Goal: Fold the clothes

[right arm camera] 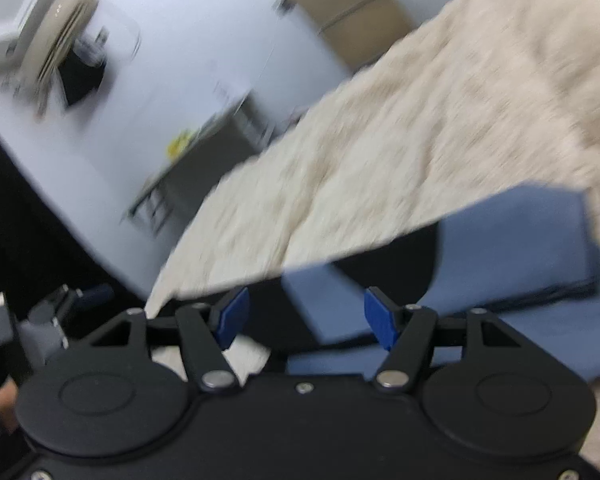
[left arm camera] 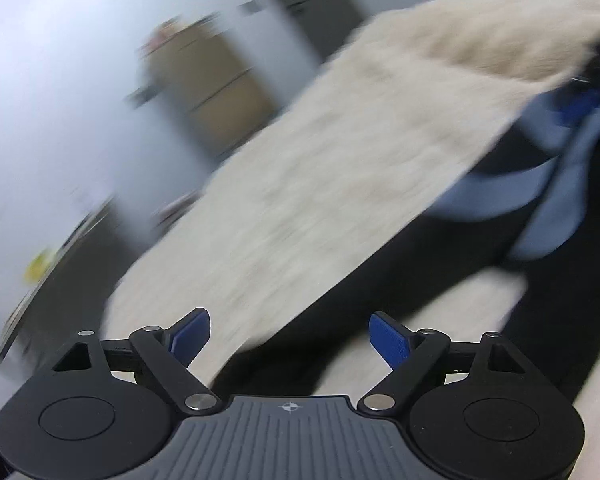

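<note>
The left gripper [left arm camera: 290,334] has its two blue pads wide apart and nothing is between them; the right gripper [right arm camera: 305,317] is spread open too, and empty. Beyond the left one hangs a cream fluffy cloth [left arm camera: 320,184], blurred, over a dark surface [left arm camera: 440,248], and a blue garment [left arm camera: 556,184] lies at the far right. The right wrist view shows this blue garment [right arm camera: 508,248] much closer, just beyond the fingers, partly under the cream cloth [right arm camera: 400,140]. Only this view shows an air conditioner [right arm camera: 56,28] on the white wall

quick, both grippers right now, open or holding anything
left gripper: open, holding nothing
right gripper: open, holding nothing
</note>
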